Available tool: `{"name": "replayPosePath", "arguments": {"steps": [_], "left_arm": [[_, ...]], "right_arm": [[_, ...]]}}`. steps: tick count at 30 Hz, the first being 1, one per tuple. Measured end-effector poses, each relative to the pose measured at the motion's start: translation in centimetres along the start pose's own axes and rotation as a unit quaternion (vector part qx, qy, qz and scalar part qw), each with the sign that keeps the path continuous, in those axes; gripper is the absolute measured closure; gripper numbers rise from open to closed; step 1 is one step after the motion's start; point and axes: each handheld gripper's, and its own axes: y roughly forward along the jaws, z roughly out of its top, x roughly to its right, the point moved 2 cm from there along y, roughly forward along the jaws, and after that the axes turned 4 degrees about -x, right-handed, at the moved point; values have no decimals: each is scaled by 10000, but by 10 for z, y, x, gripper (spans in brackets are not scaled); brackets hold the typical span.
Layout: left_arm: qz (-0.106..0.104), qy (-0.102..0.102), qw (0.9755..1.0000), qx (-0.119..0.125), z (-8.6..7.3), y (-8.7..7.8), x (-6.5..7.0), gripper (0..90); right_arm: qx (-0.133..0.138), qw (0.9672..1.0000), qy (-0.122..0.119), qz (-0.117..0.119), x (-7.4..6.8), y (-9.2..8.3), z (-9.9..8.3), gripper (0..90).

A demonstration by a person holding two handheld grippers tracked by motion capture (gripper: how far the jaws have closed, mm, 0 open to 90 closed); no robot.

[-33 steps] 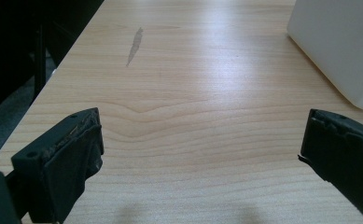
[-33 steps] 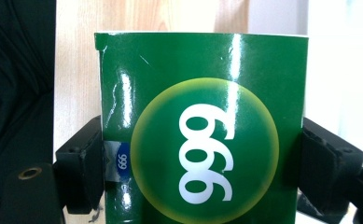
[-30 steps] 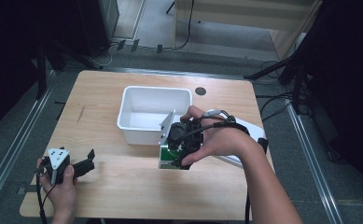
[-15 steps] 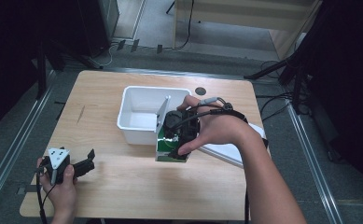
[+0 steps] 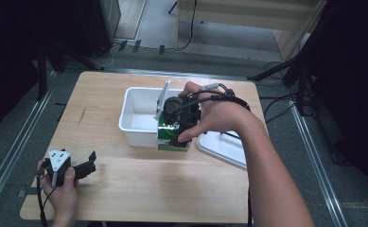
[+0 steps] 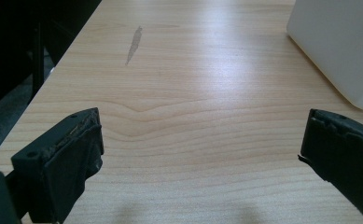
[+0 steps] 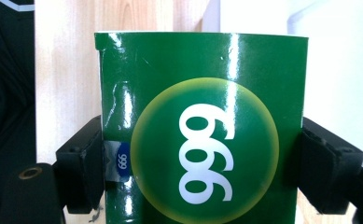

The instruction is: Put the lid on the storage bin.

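Green box (image 7: 202,126), clamped in the right gripper (image 5: 174,130), hangs at the white bin's (image 5: 139,101) rim, not yet inside; left gripper (image 5: 84,166) rests wide open.

Light wooden surface (image 5: 139,189) with a dark streak (image 6: 133,44) well ahead of the left fingers. White lid (image 5: 222,147) lying flat just right of the right fingers. Grey floor (image 5: 11,142) and cables (image 5: 191,42) beyond the far edge.

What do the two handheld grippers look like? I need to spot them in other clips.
Both have black bodies and chunky black jaws. The left gripper carries a grey three-cornered plate with dark dots; the right gripper also has one, plus black cables. Forearms are bare, sleeveless.
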Motion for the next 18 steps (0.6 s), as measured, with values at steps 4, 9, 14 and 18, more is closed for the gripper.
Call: {"name": "replayPosePath", "arguments": {"steps": [4, 9, 14, 18], "left_arm": [[-6, -12, 10000, 4, 0, 0, 0, 0], [-14, -10, 10000, 7, 0, 0, 0, 0], [-16, -19, 10000, 5, 0, 0, 0, 0], [-28, -26, 10000, -6, 0, 0, 0, 0]], "right_arm": [[-37, 10000, 39, -22, 7, -1, 2, 165], [-58, 9999, 90, -54, 15, -3, 4, 165], [-25, 9998, 65, -191, 28, -6, 6, 165], [40, 9996, 23, -280, 36, -6, 7, 165]]}}
